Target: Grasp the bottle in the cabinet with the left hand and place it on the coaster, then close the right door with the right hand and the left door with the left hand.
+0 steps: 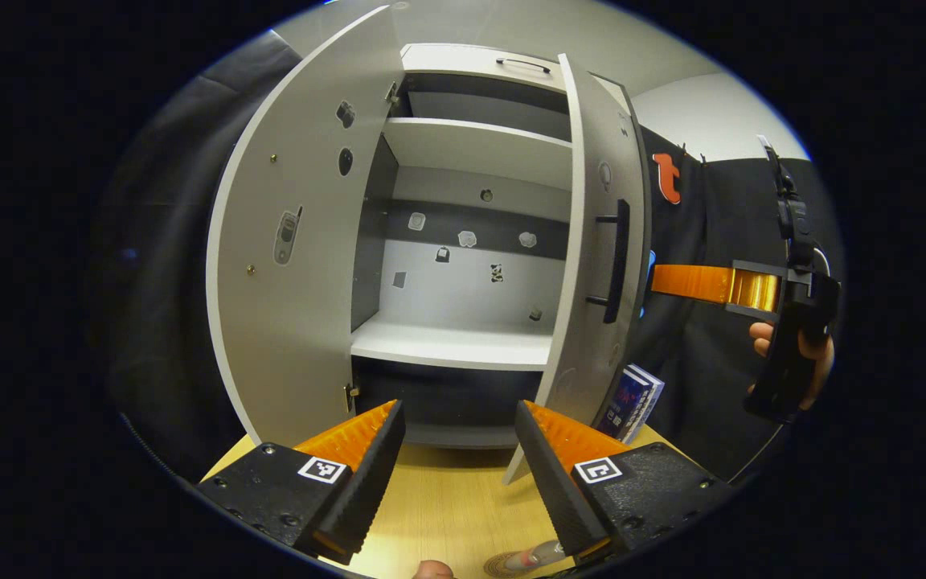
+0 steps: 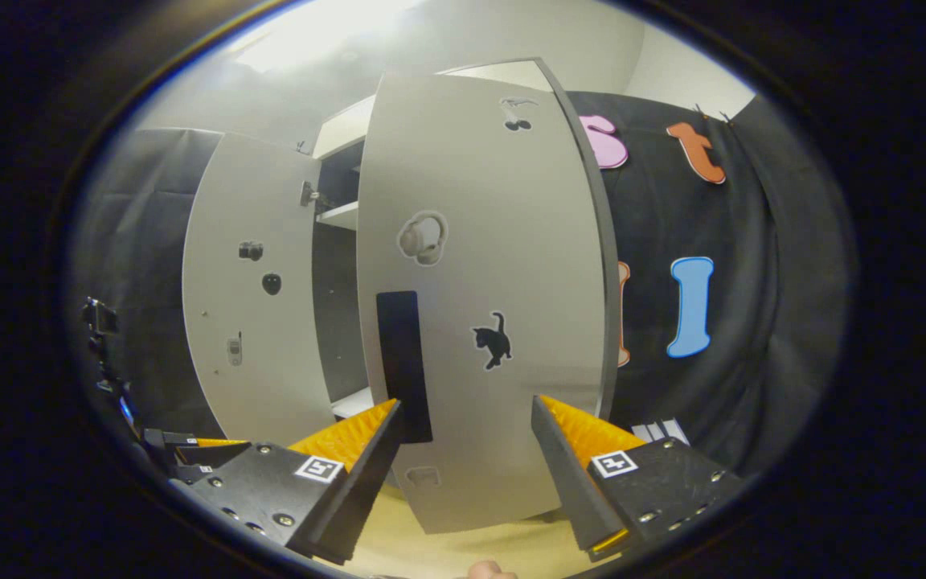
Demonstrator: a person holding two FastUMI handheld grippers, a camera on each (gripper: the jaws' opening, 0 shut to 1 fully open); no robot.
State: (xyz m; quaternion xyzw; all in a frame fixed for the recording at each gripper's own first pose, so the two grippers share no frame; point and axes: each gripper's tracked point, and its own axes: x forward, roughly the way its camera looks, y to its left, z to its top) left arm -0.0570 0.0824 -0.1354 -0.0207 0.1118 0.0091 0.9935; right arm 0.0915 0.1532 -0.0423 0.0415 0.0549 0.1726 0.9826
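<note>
From the left gripper view, the left hand-held gripper [image 1: 460, 450] stands wide open over the wooden bench [image 1: 447, 498], holding nothing and facing the cabinet [image 1: 463, 241]. The left door [image 1: 294, 241] is swung wide and the right door [image 1: 596, 265] is partly open. The bottle [image 1: 534, 556] lies low at the edge on the coaster [image 1: 503, 565]. The right hand-held gripper [image 1: 692, 283] reaches toward the right door's outer side, held by a hand [image 1: 792, 354].

From the right gripper view, the right hand-held gripper [image 2: 467, 450] is spread wide and empty, just before the right door [image 2: 479, 305] near its black handle [image 2: 405, 366]. The left door [image 2: 250, 289] stands open beyond.
</note>
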